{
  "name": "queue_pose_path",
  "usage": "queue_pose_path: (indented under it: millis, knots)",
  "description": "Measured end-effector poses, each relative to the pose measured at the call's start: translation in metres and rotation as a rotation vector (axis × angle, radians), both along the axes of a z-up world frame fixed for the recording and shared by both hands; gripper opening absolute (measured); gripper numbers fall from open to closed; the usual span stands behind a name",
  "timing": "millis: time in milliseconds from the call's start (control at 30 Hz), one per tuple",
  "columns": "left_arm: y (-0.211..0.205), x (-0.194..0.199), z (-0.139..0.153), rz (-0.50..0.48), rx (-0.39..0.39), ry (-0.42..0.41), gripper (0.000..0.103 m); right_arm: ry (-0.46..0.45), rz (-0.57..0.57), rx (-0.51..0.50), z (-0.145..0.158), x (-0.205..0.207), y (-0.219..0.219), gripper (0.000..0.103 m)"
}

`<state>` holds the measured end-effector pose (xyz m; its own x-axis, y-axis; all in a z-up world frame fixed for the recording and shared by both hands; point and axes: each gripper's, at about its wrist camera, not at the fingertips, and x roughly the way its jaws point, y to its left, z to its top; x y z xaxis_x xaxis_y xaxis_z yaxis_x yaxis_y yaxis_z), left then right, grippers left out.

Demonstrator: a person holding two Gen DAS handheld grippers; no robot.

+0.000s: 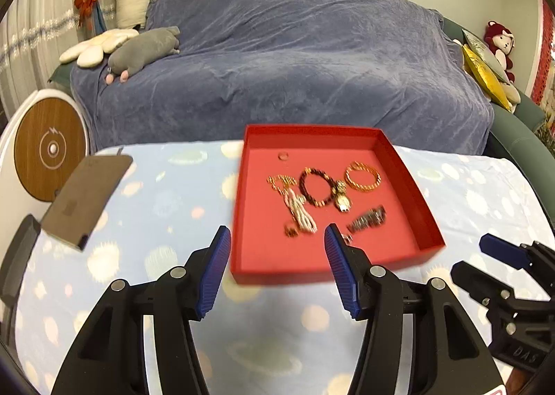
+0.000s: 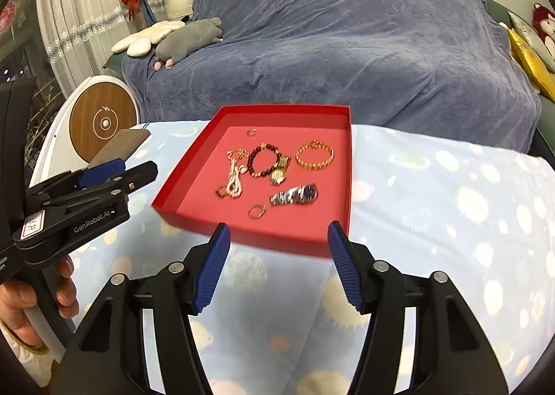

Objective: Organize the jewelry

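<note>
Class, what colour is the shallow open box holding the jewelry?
The shallow open box is red, clearest in the right wrist view.

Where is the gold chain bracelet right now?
In the right wrist view the gold chain bracelet lies inside the red tray, toward its far right corner, just right of the dark beaded bracelet.

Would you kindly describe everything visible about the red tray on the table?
The red tray is a shallow, square, open box, seemingly cardboard, with low upright walls and a flat red floor. It rests flat on the blue patterned cloth, near the sofa side. Bracelets, a watch, rings and chains lie loose inside. No gripper touches it.
</note>
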<state>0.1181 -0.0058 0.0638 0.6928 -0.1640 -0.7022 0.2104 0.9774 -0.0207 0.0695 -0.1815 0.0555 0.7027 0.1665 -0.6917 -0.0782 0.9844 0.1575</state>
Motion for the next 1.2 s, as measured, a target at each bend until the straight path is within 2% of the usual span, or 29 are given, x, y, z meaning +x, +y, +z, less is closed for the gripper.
queue_pose_path:
  millis: [200, 300, 567, 733, 1200]
  knots:
    - [0.005, -0.033, -0.016, 0.043, 0.024, 0.026, 0.054, 0.01, -0.012, -0.014, -0.011, -0.024, 0.007, 0.06]
    - [0.01, -0.043, -0.025, 0.073, 0.043, 0.015, 0.059, -0.001, -0.011, -0.018, -0.015, -0.028, 0.011, 0.064]
    - [0.016, -0.038, -0.042, 0.086, 0.063, 0.044, 0.06, 0.022, -0.01, -0.056, -0.032, -0.025, 0.017, 0.07]
    - [0.012, -0.041, -0.049, 0.091, 0.088, 0.048, 0.071, 0.02, -0.024, -0.084, -0.037, -0.024, 0.02, 0.081]
    - [0.004, -0.045, -0.049, 0.077, 0.098, 0.043, 0.079, 0.007, -0.026, -0.102, -0.04, -0.026, 0.026, 0.088]
